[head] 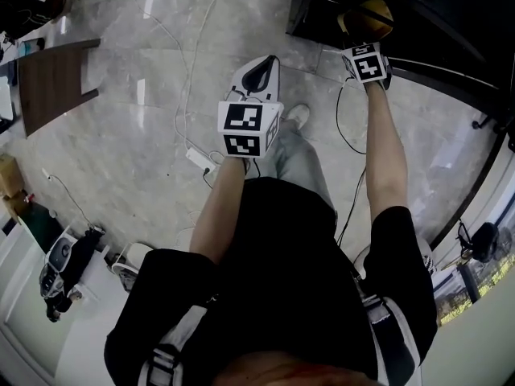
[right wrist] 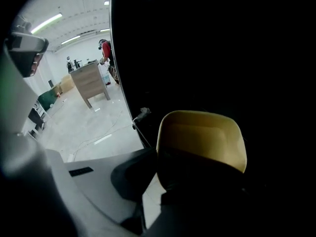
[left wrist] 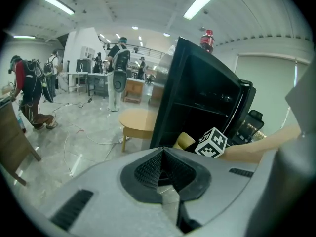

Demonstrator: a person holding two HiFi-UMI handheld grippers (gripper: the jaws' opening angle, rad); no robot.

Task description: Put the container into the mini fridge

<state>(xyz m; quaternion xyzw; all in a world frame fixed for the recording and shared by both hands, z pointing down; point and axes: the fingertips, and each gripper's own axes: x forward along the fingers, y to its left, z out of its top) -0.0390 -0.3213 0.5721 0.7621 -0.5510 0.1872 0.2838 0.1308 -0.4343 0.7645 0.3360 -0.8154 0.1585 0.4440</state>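
Note:
My right gripper (head: 366,32) is shut on a yellow container (head: 370,12), holding it at the dark opening of the black mini fridge (head: 426,30) at the top right. In the right gripper view the yellow container (right wrist: 202,137) sits between the jaws against the fridge's black inside (right wrist: 222,48). In the left gripper view the mini fridge (left wrist: 197,98) stands open, with the container (left wrist: 183,140) and the right gripper's marker cube (left wrist: 213,143) at its lower part. My left gripper (head: 257,75) hangs over the floor left of the fridge, shut and empty.
White cables and a power strip (head: 199,161) lie on the marble floor. A brown table (head: 52,83) stands at the left. A round wooden table (left wrist: 138,120) stands beside the fridge, and a red-capped bottle (left wrist: 207,39) is on top of it. People stand in the background.

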